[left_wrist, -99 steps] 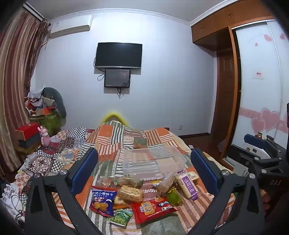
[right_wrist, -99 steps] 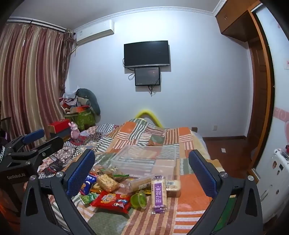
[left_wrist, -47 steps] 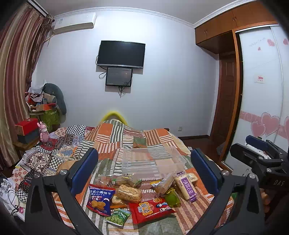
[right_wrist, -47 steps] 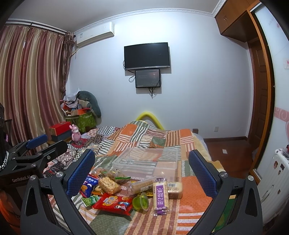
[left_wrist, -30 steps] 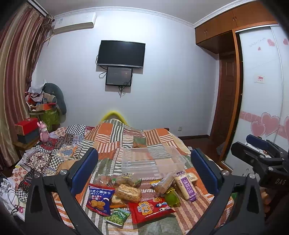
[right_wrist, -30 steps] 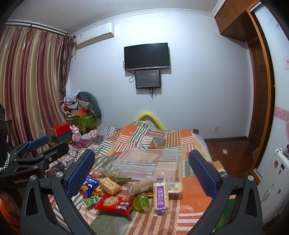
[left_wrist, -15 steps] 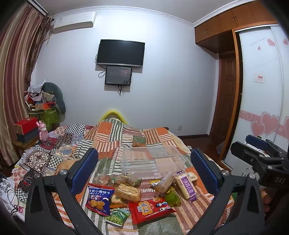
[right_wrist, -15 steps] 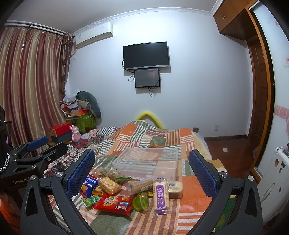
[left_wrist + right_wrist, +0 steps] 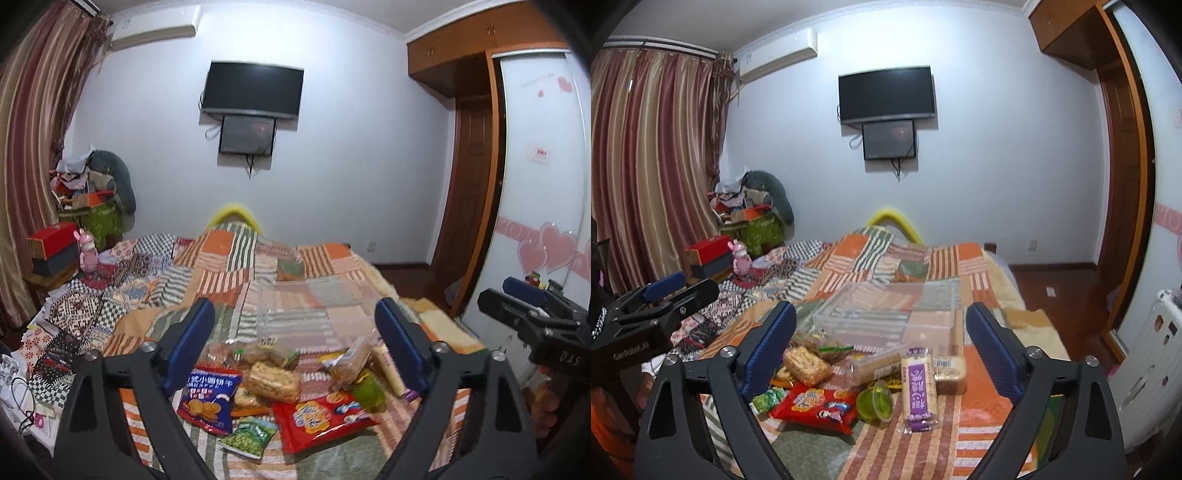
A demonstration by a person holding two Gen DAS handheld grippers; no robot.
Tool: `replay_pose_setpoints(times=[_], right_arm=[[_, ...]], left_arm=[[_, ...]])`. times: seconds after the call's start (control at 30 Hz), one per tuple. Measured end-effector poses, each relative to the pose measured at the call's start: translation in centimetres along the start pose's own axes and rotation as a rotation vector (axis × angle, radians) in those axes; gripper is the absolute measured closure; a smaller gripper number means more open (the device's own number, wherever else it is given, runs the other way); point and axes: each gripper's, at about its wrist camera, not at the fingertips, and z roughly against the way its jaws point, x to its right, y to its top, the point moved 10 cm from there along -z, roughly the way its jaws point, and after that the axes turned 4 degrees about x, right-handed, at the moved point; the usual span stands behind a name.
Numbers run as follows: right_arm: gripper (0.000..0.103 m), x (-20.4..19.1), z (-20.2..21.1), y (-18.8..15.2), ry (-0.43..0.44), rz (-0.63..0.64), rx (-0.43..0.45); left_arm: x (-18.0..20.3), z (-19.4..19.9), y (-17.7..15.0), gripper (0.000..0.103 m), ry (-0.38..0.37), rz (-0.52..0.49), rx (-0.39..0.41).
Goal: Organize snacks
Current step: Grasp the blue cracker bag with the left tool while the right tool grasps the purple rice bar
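Note:
Several snacks lie in a pile on the patchwork bed: a blue biscuit bag [image 9: 209, 392], a red packet [image 9: 319, 413], a green pea packet [image 9: 248, 436], a purple-labelled bar [image 9: 918, 387], a green jelly cup [image 9: 876, 403]. A clear plastic box [image 9: 886, 317] stands empty just behind them and also shows in the left wrist view [image 9: 306, 317]. My left gripper [image 9: 295, 343] is open and empty, above the near side of the pile. My right gripper [image 9: 881, 343] is open and empty, held back from the snacks.
The bed's patchwork quilt [image 9: 236, 266] stretches to the far wall under a mounted TV [image 9: 253, 89]. Boxes and clutter [image 9: 713, 254] stand at the left by the curtain. A wardrobe [image 9: 539, 206] and wooden floor [image 9: 1056, 284] lie at the right.
Both grippers stay open. The views have shifted only slightly; the snacks and the box have not moved.

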Motion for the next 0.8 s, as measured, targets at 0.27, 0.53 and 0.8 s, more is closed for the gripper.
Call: replay_pose_setpoints(times=[0.27,0.53,0.8], right_arm=[[0.026,1.3,-2.9,-3.0,-0.007,-0.020,-0.129],[0.035,3.1,-6.0,-7.5,-0.021,-0.045,-0.304],[0.037,4.3,-8.7,-11.3,-0.023,-0.084,-0.445]], left_arm=[[-3.8,-4.2,-4.2,0.028,0.032,-0.011,-0.172],[-8.7,-8.6,-9.4,0.028,0.048,0.001,-0.359],[-11.8,-12.4,-15.4,0.028,0.065,0.041,-0.527]])
